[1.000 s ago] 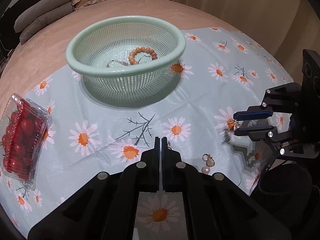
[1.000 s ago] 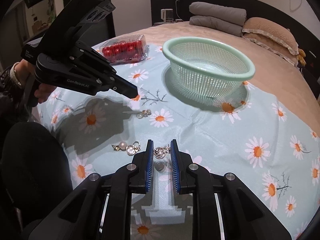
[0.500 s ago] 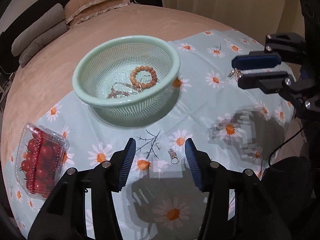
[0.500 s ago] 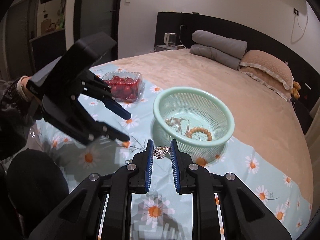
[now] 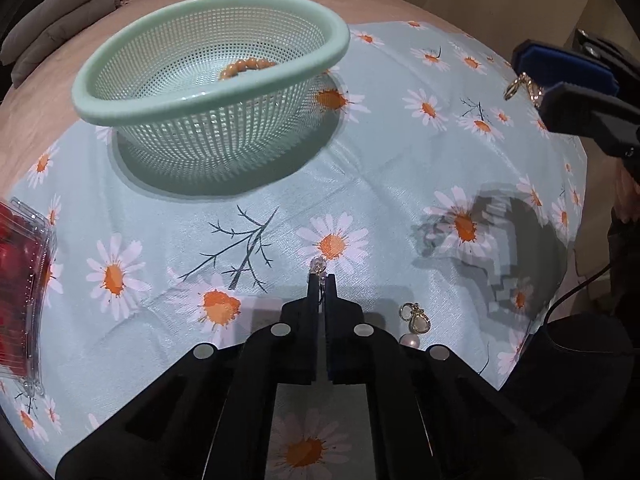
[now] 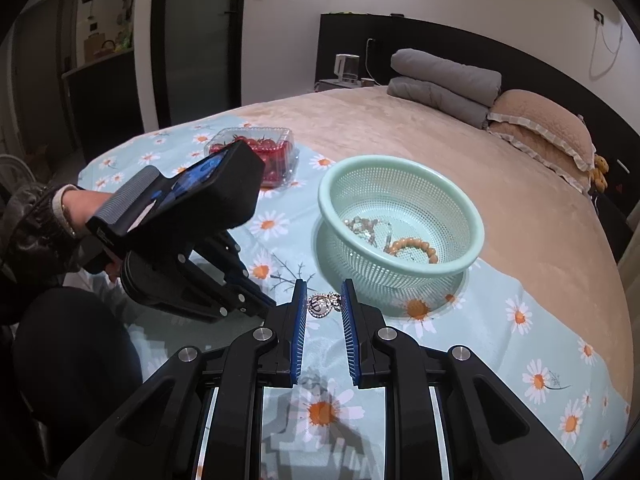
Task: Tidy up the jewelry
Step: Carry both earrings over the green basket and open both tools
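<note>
Beyond my right fingers (image 6: 323,306), pinching a silver pendant (image 6: 319,305), sits the basket (image 6: 400,268); left fingers (image 5: 321,280) clamp an earring (image 5: 318,266).

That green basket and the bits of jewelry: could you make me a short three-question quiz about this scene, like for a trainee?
1. True or false: the green basket is empty.
2. What does the right tool grip? A) silver pendant B) tomato C) pillow
3. Which piece lies loose on the daisy cloth beside the left tool?

Key: 1 false, it holds a bead bracelet and chains. 2 A. 3 the gold and pearl earring.
</note>
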Tool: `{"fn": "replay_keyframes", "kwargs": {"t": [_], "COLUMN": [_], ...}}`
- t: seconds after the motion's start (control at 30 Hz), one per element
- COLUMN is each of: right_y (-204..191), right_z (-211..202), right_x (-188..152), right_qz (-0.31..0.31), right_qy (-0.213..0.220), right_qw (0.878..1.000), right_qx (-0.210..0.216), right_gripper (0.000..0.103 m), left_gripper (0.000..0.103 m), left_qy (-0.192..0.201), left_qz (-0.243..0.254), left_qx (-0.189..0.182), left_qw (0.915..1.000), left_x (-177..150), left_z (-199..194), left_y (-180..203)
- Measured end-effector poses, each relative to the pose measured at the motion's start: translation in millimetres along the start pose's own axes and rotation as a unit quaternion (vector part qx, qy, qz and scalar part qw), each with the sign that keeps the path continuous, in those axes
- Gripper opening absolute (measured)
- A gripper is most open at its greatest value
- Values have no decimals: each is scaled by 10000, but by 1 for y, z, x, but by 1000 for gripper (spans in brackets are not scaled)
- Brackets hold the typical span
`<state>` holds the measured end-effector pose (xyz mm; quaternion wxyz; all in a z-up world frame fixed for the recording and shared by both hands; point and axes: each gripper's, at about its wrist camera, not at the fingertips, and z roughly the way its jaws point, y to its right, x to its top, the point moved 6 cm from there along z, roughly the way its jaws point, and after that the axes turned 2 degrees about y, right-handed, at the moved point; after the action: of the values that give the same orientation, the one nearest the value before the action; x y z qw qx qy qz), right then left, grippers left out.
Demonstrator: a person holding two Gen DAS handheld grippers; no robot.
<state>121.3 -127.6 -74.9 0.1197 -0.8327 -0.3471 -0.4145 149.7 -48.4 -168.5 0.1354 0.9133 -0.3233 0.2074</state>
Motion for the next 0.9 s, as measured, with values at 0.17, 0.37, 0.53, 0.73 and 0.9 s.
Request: {"fn": "replay_keyframes", "kwargs": {"t": [0.17, 0.37, 0.53, 0.73, 0.9], "right_y": [3, 3, 1, 5, 8], "right_z": [-4, -5, -4, -8, -11], "right_x": [6, 14, 11, 11, 15], "right_qz": [-20, -51, -86, -64, -116], "right_qy": [91, 188, 119, 129, 181], "right_qw": [10000, 9998, 9999, 9999, 9998], "right_qx": [-16, 5, 60, 26, -23], "right_gripper": [17, 17, 17, 17, 17], "left_gripper": [3, 8, 45, 11, 10], "left_qy": [382, 202, -96, -268, 107], "left_qz": [-31, 389, 383, 132, 52], "left_qx": [58, 181, 98, 194, 125], "left_qw": [9992, 9989, 9992, 9994, 9999], "left_x": [15, 23, 9, 6, 15], "left_z": [-36, -40, -4, 18, -15], "left_y": [-10, -1, 8, -1, -8]}}
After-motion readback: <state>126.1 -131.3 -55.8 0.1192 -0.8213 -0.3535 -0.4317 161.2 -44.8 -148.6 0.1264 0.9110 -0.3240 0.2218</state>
